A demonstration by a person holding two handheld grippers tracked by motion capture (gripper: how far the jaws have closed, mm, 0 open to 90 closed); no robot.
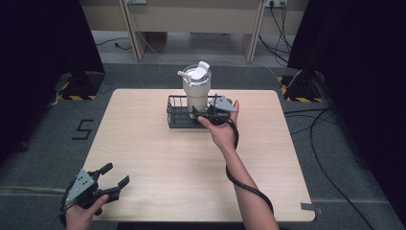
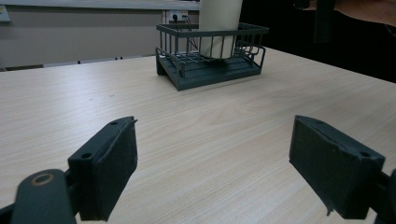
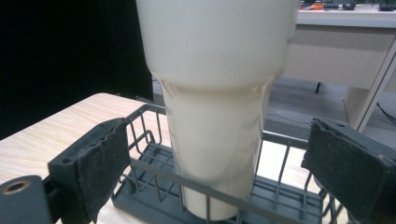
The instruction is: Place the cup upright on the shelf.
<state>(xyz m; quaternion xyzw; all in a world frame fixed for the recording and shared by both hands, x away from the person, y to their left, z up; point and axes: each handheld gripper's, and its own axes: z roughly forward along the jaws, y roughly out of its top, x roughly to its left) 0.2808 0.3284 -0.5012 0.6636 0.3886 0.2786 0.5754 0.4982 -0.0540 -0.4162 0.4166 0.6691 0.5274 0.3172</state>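
Your right gripper (image 1: 209, 114) sits at the upper middle of the high view, right up against the wire basket (image 1: 175, 115), with its jaws spread wide on either side of the lower part of the cream tumbler (image 1: 196, 88). In the right gripper view the tumbler (image 3: 217, 107) stands upright inside the basket (image 3: 154, 168), centred between the two pads (image 3: 105, 158), and neither pad touches it, so the grasp is lined up but not yet made. What is left, as I read it, is to close on the cup and either lift it out or let it be. Your left gripper (image 1: 110, 181) rests released and empty at the lower left of the high view, well apart from the basket, and its own view looks across bare table (image 2: 196, 140) to the basket (image 2: 210, 60) at the upper middle. There the tumbler's top is cut off by the frame edge. The white lid (image 1: 197, 73) seems to have a flap raised, though it is too small to be sure.
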